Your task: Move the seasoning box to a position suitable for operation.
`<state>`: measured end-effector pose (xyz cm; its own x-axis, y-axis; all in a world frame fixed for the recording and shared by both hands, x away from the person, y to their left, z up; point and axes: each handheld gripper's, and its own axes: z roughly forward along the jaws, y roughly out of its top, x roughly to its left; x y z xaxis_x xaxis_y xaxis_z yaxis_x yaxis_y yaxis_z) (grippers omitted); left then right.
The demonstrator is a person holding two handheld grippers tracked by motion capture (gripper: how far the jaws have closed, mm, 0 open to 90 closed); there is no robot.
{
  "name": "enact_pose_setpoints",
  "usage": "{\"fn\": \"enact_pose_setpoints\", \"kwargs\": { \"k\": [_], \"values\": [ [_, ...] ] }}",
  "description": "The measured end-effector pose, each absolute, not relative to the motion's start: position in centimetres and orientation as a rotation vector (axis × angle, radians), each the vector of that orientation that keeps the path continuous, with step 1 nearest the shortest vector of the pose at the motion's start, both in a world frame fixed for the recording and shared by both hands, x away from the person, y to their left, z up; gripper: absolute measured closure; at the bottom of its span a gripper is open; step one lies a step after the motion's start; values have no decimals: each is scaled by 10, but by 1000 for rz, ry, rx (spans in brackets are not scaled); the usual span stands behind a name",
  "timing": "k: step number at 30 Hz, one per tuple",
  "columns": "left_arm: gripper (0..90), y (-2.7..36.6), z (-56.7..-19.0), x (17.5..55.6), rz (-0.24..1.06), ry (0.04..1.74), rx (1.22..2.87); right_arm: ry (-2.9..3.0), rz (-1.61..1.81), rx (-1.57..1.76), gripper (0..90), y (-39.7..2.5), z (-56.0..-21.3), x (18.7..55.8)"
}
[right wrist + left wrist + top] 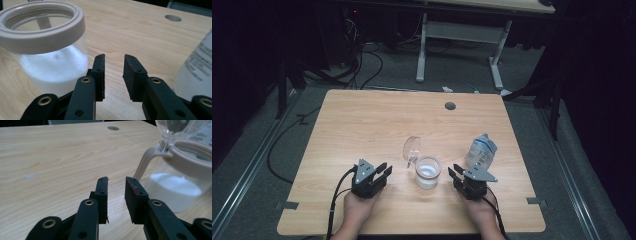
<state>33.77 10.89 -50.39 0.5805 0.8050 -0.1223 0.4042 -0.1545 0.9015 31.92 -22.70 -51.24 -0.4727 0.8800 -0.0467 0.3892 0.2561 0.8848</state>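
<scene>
Near the table's (pixel 362 115) front edge, the jar (pixel 428 173) is flanked by two empty, parted grippers, left (pixel 383 172) and right (pixel 454 171). Its raised lid (pixel 411 148) is seen from above; the bottle's (pixel 197 72) print is seen beside the right gripper.

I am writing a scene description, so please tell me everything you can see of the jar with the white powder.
The jar is a short, round, clear container, glass or plastic, with a thick beige collar around its mouth. White powder fills it to roughly half. Its clear round lid is swung open, standing upright behind it on a beige hinge arm. The jar stands upright on the wooden table, between the two claws; neither touches it.
</scene>
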Motion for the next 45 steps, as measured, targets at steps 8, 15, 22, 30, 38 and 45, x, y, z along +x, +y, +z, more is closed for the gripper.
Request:
{"fn": "enact_pose_setpoints", "kwargs": {
  "k": [8, 15, 22, 30, 38, 45],
  "values": [
    [833, 93, -484, 351, 476, 986, 1730, 2014, 1180, 1134, 843, -222, -513, 315],
    [900, 79, -470, 360, 480, 965, 1724, 2020, 1181, 1085, 900, -219, -509, 307],
    [900, 70, -458, 366, 473, 952, 1713, 2038, 1173, 1075, 900, -214, -511, 304],
    [900, 63, -455, 364, 463, 934, 1705, 2069, 1165, 1053, 899, -206, -515, 303],
    [900, 60, -455, 362, 456, 926, 1705, 2078, 1158, 1035, 899, -200, -516, 303],
    [900, 53, -458, 359, 444, 909, 1714, 2074, 1157, 1044, 899, -200, -516, 303]
  ]
}}
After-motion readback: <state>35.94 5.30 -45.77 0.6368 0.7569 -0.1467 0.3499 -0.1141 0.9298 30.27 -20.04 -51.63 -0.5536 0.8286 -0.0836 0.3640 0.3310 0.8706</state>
